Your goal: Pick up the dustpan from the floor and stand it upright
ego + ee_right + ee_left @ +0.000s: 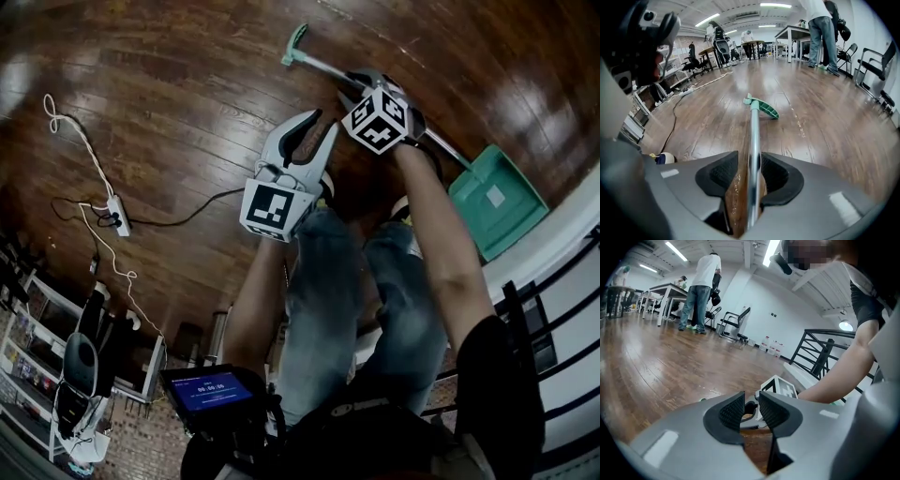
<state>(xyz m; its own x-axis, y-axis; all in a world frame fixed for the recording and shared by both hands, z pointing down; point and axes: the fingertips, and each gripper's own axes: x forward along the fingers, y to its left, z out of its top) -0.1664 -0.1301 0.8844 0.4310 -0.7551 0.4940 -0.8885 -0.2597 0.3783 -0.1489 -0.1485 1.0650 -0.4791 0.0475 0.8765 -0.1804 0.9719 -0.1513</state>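
Dustpan (497,202) lies flat on the floor at the head view's right. My right hand-held gripper (750,171) straddles its handle (753,131), jaws wide and not yet pressing. Next I close and lift. The left hand-held gripper (751,408) is open and empty.

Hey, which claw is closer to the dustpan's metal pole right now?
Right. The right claw straddles the dustpan pole, jaws apart around it; the left claw hangs beside it, empty.

dustpan (497,202) on floor (187,94), right of legs (356,281) | handle (753,126) between jaws of right tongs (749,159) | power strip (116,217) on floor, left
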